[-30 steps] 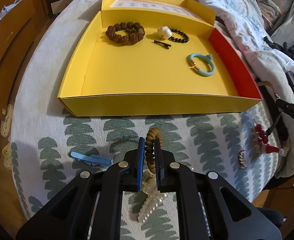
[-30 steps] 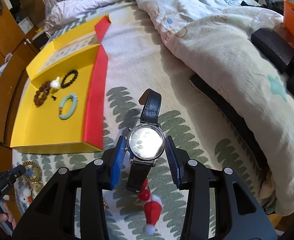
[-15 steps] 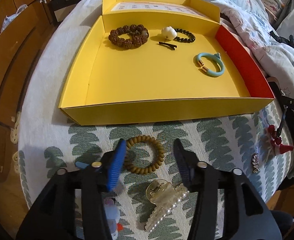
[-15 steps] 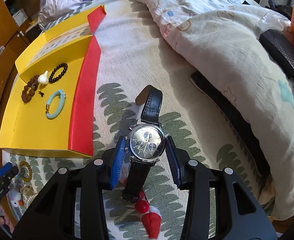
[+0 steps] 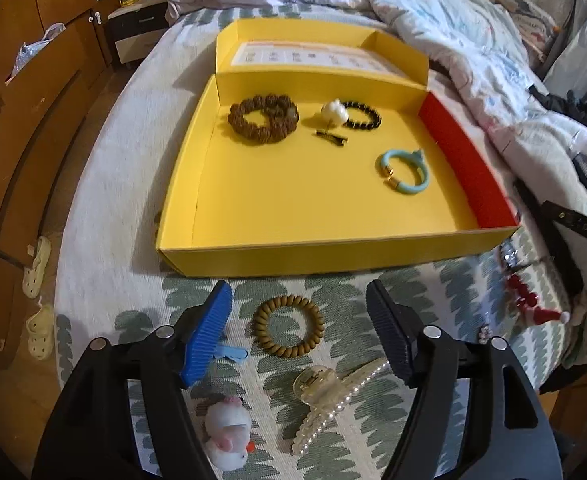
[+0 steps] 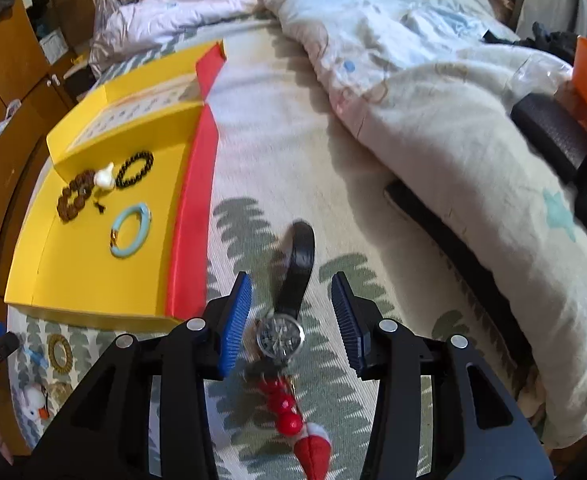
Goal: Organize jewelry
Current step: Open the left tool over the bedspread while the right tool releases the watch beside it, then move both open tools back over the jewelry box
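The coiled olive hair tie [image 5: 288, 331] lies flat on the leaf-patterned bedspread [image 5: 445, 304], just outside the near wall of the yellow box [image 5: 333, 256], likely because it has not been sorted yet. The left gripper [image 5: 298, 334] straddles it, jaws opening, pads clear of it. The right gripper [image 6: 291, 320] stands spread around the black-strapped watch [image 6: 281, 336] by the box's red side [image 6: 191, 216], not pressing it, probably lining up a grasp.
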`<action>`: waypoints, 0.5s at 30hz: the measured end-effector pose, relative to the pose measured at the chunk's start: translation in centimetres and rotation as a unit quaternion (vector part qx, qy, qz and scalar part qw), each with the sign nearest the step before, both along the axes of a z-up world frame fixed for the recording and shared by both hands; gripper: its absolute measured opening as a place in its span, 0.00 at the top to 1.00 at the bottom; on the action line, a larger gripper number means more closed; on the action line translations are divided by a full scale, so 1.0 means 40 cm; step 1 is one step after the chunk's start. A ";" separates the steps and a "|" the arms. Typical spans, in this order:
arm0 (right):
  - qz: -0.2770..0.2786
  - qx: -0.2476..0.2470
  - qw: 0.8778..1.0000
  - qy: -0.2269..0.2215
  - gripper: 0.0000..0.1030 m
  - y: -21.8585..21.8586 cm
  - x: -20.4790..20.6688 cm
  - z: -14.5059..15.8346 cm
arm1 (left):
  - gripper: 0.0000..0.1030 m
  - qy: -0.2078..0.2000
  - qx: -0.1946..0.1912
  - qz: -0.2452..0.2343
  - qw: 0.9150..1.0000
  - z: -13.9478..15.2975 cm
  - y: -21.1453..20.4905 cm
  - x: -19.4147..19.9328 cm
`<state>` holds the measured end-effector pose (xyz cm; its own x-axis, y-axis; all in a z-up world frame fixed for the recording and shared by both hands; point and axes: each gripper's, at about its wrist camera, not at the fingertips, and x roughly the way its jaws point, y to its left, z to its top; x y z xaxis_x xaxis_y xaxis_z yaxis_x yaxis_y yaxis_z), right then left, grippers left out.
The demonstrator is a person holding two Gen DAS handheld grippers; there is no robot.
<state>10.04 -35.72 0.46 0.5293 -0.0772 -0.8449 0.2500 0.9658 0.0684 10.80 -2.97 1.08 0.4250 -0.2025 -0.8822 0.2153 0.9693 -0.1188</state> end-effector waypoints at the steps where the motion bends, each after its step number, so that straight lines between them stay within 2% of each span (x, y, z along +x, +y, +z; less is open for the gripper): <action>1: 0.003 0.001 1.000 -0.007 0.54 0.006 0.002 0.005 | 0.31 -0.005 -0.008 0.000 1.000 0.012 0.008 0.004; 2: 0.005 0.002 1.000 -0.014 0.52 0.012 0.003 0.011 | 0.29 -0.008 -0.011 0.000 1.000 0.018 0.010 0.009; 4: 0.009 0.000 1.000 -0.029 0.41 0.033 0.009 0.025 | 0.26 -0.017 -0.021 0.007 1.000 0.036 0.025 0.022; 6: 0.016 0.003 0.999 -0.038 0.37 0.052 0.015 0.036 | 0.21 -0.023 -0.023 0.007 0.999 0.045 0.030 0.035; 10: 0.050 0.038 0.997 -0.050 0.34 0.117 0.049 0.054 | 0.16 -0.026 -0.026 0.011 0.999 0.057 0.041 0.078; 12: 0.068 0.036 0.996 -0.052 0.34 0.155 0.064 0.058 | 0.14 -0.025 -0.024 0.010 0.999 0.052 0.041 0.112; 15: 0.100 0.007 0.994 -0.039 0.34 0.238 0.096 0.053 | 0.14 -0.010 -0.035 0.018 0.999 0.034 0.045 0.163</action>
<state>13.88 -26.21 2.60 0.5968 0.0473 -0.8010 0.0463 0.9946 0.0933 17.33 -1.19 2.42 0.4503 -0.2481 -0.8577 0.1836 0.9658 -0.1830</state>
